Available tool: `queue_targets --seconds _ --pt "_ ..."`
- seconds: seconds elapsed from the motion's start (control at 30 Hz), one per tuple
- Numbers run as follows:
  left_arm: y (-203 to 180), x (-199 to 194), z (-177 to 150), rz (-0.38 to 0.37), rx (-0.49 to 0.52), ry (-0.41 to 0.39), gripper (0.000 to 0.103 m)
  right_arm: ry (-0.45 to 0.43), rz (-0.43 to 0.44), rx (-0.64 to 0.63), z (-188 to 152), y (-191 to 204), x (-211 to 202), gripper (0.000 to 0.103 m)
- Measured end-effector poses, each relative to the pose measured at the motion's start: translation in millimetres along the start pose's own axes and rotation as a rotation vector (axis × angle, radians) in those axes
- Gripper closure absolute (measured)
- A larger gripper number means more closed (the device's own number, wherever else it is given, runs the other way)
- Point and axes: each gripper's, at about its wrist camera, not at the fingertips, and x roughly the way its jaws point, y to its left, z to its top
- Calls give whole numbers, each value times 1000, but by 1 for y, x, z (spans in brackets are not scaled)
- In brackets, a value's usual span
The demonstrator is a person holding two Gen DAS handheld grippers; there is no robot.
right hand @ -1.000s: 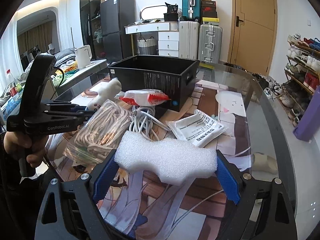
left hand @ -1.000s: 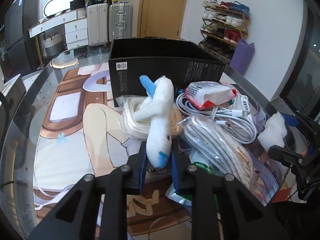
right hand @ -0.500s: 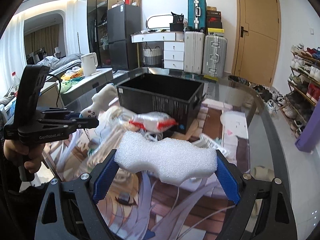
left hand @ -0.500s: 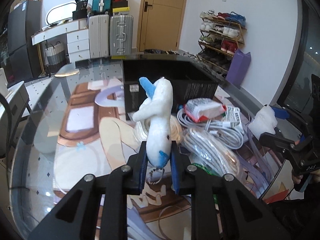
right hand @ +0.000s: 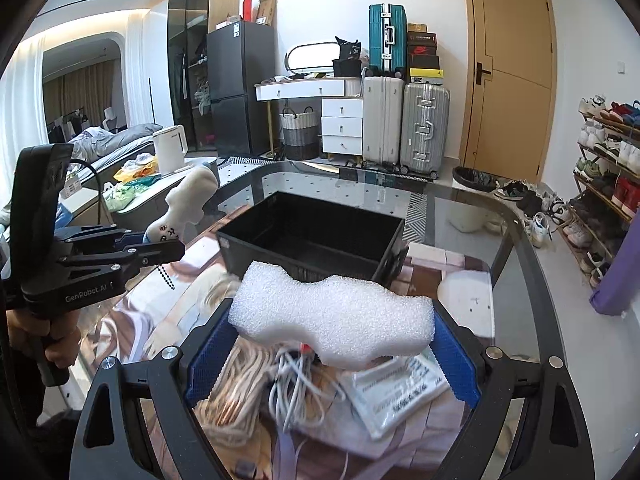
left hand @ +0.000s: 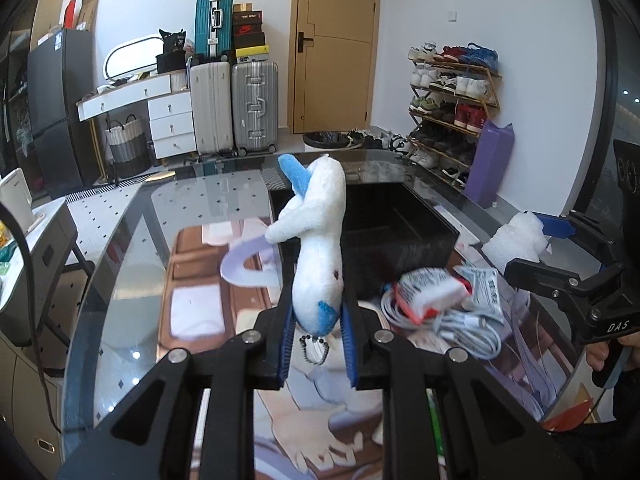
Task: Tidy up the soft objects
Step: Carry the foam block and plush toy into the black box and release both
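Note:
My left gripper is shut on the lower end of a white plush toy with blue patches, which stands upright above the glass table with a bead chain hanging from it. The same plush toy shows at the left of the right wrist view. My right gripper is shut on a wavy white foam block, gripped end to end between the blue pads. An open black box sits just beyond the foam; the black box lies behind the plush in the left wrist view.
Under the grippers lie white cable coils, a bagged beige rope, a printed white pouch and a red-and-white packet. The glass table edge curves at the right. Suitcases, drawers and a shoe rack stand beyond.
Both grippers have risen with their loads. The clutter now lies lower in both views, and the black box shows more of its open inside.

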Motion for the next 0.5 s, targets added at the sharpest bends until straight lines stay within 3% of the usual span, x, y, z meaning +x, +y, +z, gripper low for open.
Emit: queue_targets --seconds 0.5 --pt "11 36 35 19 16 -7 84 2 -16 -11 41 -9 50 11"
